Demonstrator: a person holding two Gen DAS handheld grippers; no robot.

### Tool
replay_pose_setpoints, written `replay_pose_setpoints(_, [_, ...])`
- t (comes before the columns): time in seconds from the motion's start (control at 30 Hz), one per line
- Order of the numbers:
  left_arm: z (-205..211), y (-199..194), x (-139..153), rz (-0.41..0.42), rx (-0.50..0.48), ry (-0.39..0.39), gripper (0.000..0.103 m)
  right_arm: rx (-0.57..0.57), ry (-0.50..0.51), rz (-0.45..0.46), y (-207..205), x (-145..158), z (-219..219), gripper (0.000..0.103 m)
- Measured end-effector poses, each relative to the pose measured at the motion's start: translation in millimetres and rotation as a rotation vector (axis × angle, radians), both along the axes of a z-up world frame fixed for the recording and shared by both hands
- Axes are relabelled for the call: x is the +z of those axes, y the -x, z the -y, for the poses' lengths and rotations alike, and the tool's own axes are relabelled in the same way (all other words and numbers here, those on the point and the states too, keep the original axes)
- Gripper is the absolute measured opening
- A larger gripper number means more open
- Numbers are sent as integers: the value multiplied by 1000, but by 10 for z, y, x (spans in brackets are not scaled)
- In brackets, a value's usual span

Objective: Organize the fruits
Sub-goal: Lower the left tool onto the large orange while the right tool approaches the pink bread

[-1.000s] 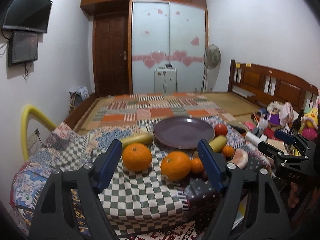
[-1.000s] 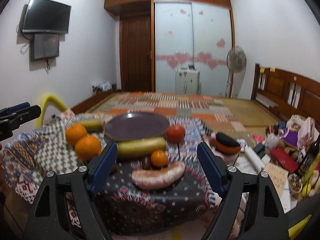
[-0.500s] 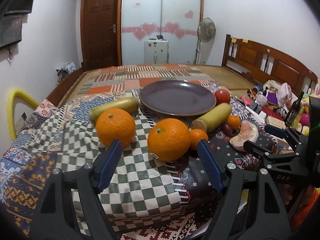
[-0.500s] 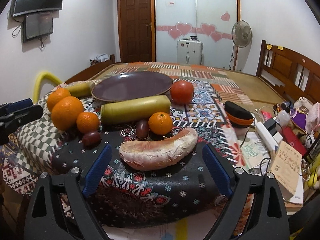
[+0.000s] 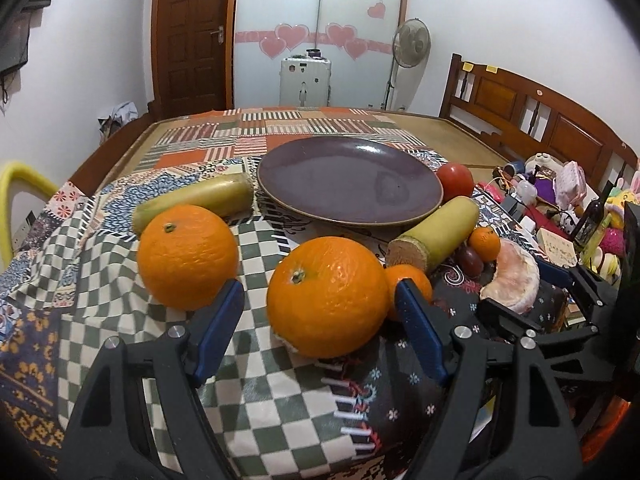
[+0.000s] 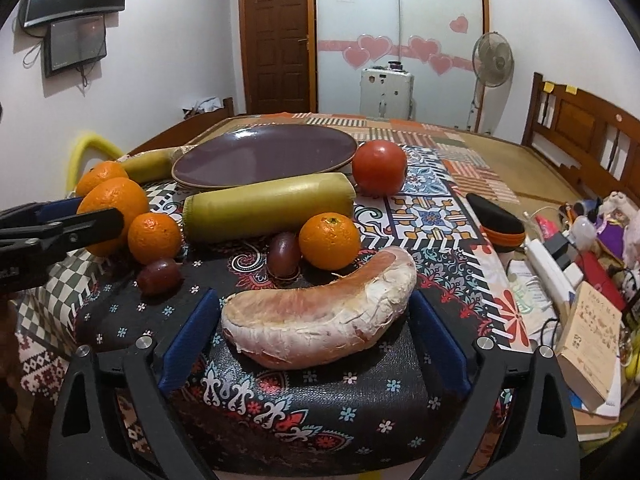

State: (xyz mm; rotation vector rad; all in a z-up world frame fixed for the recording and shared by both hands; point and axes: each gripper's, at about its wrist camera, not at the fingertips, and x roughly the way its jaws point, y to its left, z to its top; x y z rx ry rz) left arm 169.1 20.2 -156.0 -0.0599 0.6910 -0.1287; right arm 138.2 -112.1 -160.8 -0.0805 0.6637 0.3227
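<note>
A brown plate [image 5: 348, 180] [image 6: 264, 156] sits at the back of the cloth-covered table. My left gripper [image 5: 320, 296] is open, its blue pads on either side of a large orange [image 5: 326, 296], not gripping it. A second large orange [image 5: 188, 256] lies to its left. My right gripper [image 6: 314, 312] is open around a peeled pomelo segment [image 6: 320, 320], which also shows in the left wrist view [image 5: 512, 276]. Two sugarcane pieces [image 6: 268, 206] [image 5: 196, 202], a tomato [image 6: 380, 166], two small tangerines [image 6: 330, 242] [image 6: 154, 238] and two dark dates [image 6: 284, 256] lie around the plate.
A black and orange case [image 6: 496, 220] lies at the table's right edge. Books, a power strip [image 6: 552, 264] and toys clutter the area to the right. A yellow chair back [image 5: 20, 176] stands at the left. The left gripper shows in the right wrist view [image 6: 60, 232].
Both grippers have moved forward and down to the table. The left now brackets the large orange and the right brackets the pomelo segment.
</note>
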Motion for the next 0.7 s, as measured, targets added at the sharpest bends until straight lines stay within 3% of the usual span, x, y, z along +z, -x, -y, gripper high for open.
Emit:
replay_pose_setpoints(0.1, [-13,-33,-6,7,2,15,78,16,0,1,14,12,48,91])
replay_pose_setpoints(0.23, [-39,-54,6,3,-20,43,64,21,5,-8,39,25,124,85])
replay_pose_setpoints(0.4, [-7,-29,22,3,-18,1,63,20,17,-12,80,36,207,76])
replay_pose_setpoints(0.7, [-155,161,105,9,18,-57,63,-6,18,-17,143,71,368,68])
